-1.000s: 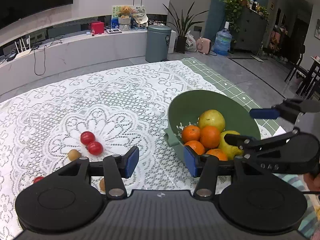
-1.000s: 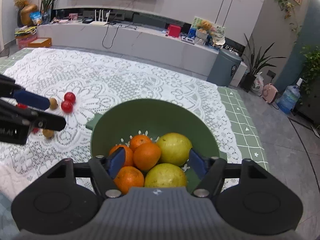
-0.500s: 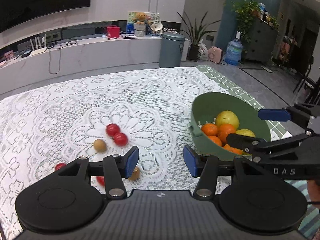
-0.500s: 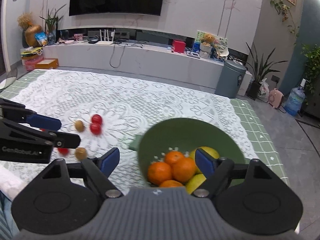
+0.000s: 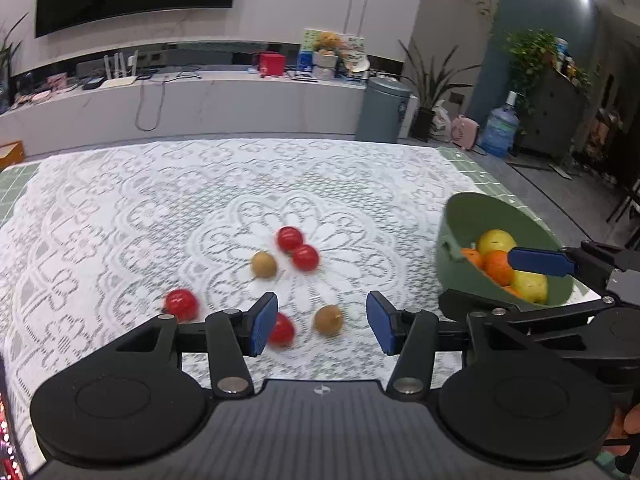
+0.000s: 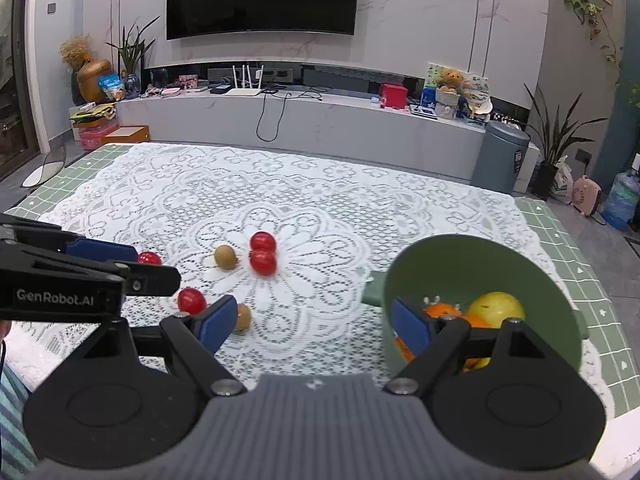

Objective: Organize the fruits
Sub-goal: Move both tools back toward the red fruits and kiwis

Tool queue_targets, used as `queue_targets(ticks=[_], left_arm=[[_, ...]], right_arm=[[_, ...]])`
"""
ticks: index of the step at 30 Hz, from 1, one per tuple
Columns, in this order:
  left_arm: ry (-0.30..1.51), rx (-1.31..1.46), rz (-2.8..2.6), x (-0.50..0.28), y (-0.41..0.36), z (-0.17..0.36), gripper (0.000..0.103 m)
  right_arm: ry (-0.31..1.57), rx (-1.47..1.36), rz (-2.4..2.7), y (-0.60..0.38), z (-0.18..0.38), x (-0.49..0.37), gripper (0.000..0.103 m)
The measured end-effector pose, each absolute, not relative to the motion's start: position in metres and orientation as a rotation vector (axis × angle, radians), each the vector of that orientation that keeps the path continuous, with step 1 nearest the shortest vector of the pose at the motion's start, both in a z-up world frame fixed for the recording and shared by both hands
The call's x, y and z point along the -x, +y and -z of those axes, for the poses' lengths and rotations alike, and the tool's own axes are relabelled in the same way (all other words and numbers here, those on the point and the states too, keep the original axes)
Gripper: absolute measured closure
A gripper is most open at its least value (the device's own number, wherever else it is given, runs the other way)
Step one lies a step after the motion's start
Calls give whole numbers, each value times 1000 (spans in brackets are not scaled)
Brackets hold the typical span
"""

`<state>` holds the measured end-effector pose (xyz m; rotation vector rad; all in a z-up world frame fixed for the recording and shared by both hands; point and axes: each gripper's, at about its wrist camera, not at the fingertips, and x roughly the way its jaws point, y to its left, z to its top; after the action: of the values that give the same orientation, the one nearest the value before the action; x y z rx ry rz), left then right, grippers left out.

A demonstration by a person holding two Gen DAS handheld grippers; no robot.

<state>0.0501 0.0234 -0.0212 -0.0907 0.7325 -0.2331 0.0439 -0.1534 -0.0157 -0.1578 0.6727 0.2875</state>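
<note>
A green bowl point(image 6: 460, 264) stands on the lace cloth point(image 6: 320, 216) that covers the surface, and serves here as the landmark. Inside it lie oranges point(image 5: 498, 266) and two yellow-green fruits point(image 6: 496, 308), piled against its near wall. Well to the left of the bowl, six small fruits are scattered on the cloth: two red ones point(image 6: 263, 251) touching each other, a brown one point(image 6: 225, 257) just left of that pair, a second brown one point(image 5: 328, 320) nearer the cameras, and two more red ones point(image 5: 182, 304) farther left again. The left claw point(image 5: 322, 322) hovers over that scatter, far from the bowl, its jaws partly apart and gripping nothing; the near brown fruit shows between them, on the cloth beyond. The right claw point(image 6: 314, 318) sits at the bowl's left edge with its jaws wide and empty, one finger point(image 6: 410, 326) in front of the bowl's rim, the other over the cloth.
</note>
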Motion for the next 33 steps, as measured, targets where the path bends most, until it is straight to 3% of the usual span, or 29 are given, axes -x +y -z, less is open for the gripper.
queue_targets(ticks=[10, 21, 33], left_arm=[[777, 202, 156, -54, 61, 44, 42], [814, 275, 107, -65, 79, 65, 42], [862, 276, 168, -81, 62, 81, 45]], right_arm=[[701, 196, -339, -131, 39, -53, 24], [757, 222, -386, -114, 66, -70, 50], [771, 283, -450, -97, 91, -87, 64]])
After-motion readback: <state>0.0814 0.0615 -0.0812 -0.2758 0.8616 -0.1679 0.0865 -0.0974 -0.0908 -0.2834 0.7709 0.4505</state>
